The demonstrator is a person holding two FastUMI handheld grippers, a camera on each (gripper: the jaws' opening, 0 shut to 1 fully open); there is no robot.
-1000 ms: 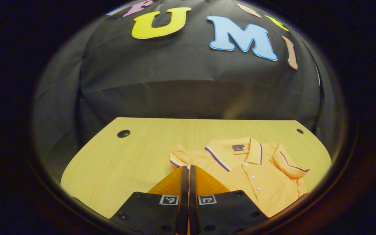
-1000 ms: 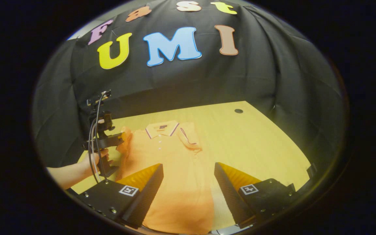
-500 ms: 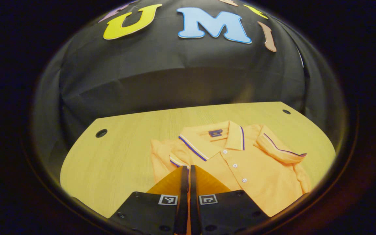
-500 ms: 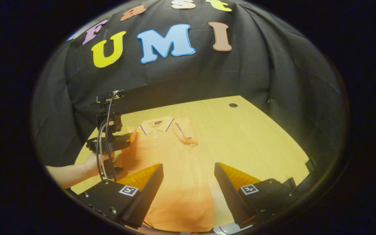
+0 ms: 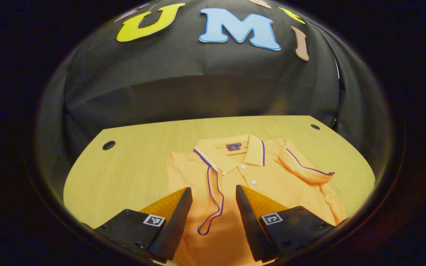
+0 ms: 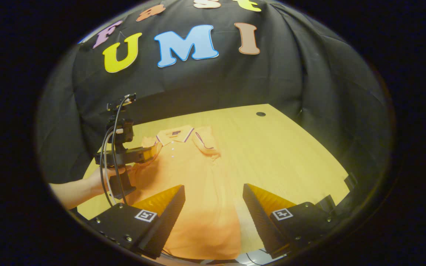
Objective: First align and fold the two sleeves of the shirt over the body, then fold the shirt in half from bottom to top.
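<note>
Left gripper view takes in one orange polo shirt (image 5: 272, 181) lying flat on one pale wooden counter (image 5: 131, 166), collar at the far end and hem toward the near edge. Two sleeves are folded in over the body: the left sleeve (image 5: 209, 192), its dark-piped cuff tracing a long loop down the chest, and the right sleeve (image 5: 305, 168), lying slantwise beside the collar. Three white buttons can be counted on the placket, and two round holes (image 5: 108, 145) sit near the counter's far corners. The left gripper (image 5: 211, 199) hangs over the left sleeve with its fingers spread well apart, nothing between them; whether the tips graze the cloth cannot be told. The shirt's near part is hidden behind the gripper bodies in this view. In the right gripper view the shirt (image 6: 198, 192) runs from the far collar to a hem at the near edge, partly cut off at the bottom of the picture. The right gripper (image 6: 213, 199) is likewise wide open and empty, poised above the lower body of the shirt. Farther off at the left, a hand (image 6: 102, 181) grips the handle of the left gripper (image 6: 150, 151), whose tips lie at the shirt's left shoulder; a cable hangs from it, and the forearm is cut off at the edge.
</note>
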